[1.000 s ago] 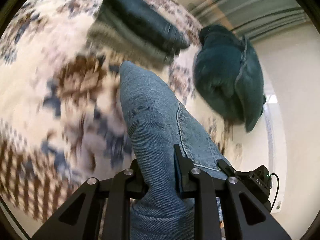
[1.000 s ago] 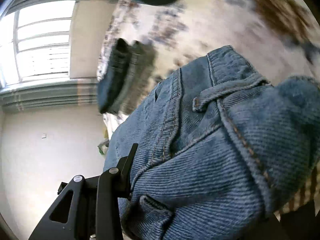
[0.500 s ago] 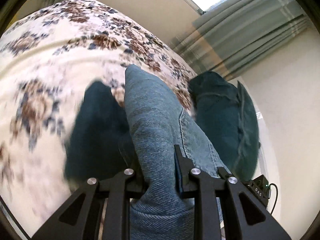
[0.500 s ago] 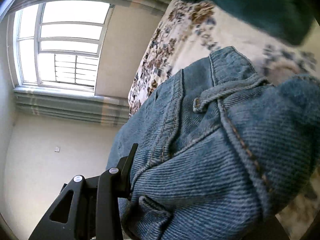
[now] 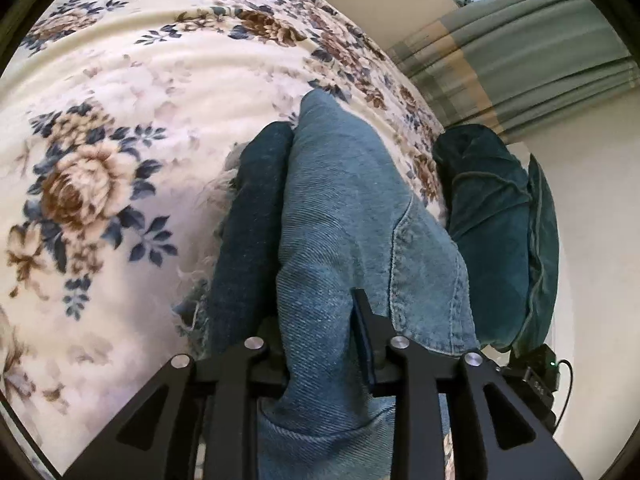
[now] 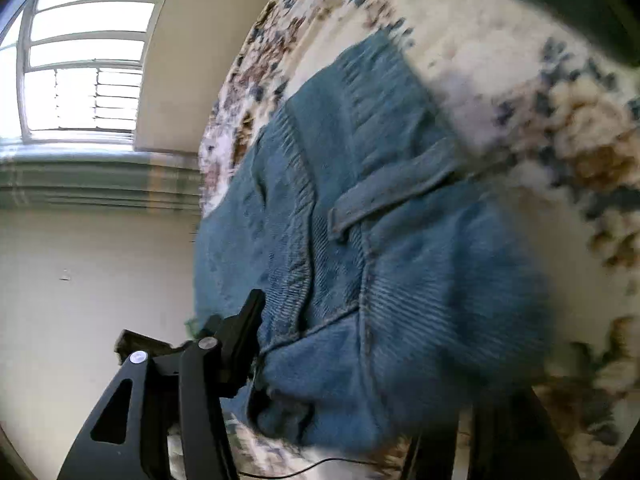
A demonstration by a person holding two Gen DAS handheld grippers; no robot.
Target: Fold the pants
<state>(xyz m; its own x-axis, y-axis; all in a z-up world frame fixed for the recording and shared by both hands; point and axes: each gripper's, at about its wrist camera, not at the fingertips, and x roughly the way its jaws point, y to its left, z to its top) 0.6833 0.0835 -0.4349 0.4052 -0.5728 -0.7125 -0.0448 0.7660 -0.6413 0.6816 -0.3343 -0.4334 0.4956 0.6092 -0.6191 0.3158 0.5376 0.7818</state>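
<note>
Jeans (image 5: 344,216) bunched on floral bedspread (image 5: 120,128), draped over darker folded denim (image 5: 248,232), beside teal cushion (image 5: 496,232). Left gripper (image 5: 320,336) angled steeply down toward bed, jaws opening, pale denim fold between them, right finger (image 5: 366,332) against cloth. Right gripper (image 6: 360,344) also tilted down, rolled sideways, jaws opening, waistband and belt loop (image 6: 384,204) between them; only left finger (image 6: 246,328) visible, view blurred.

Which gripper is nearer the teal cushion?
Left. The left gripper, jaws opening around the jeans, has the teal cushion close beside it. The right gripper, also opening, sees only a dark teal edge across the bedspread.
</note>
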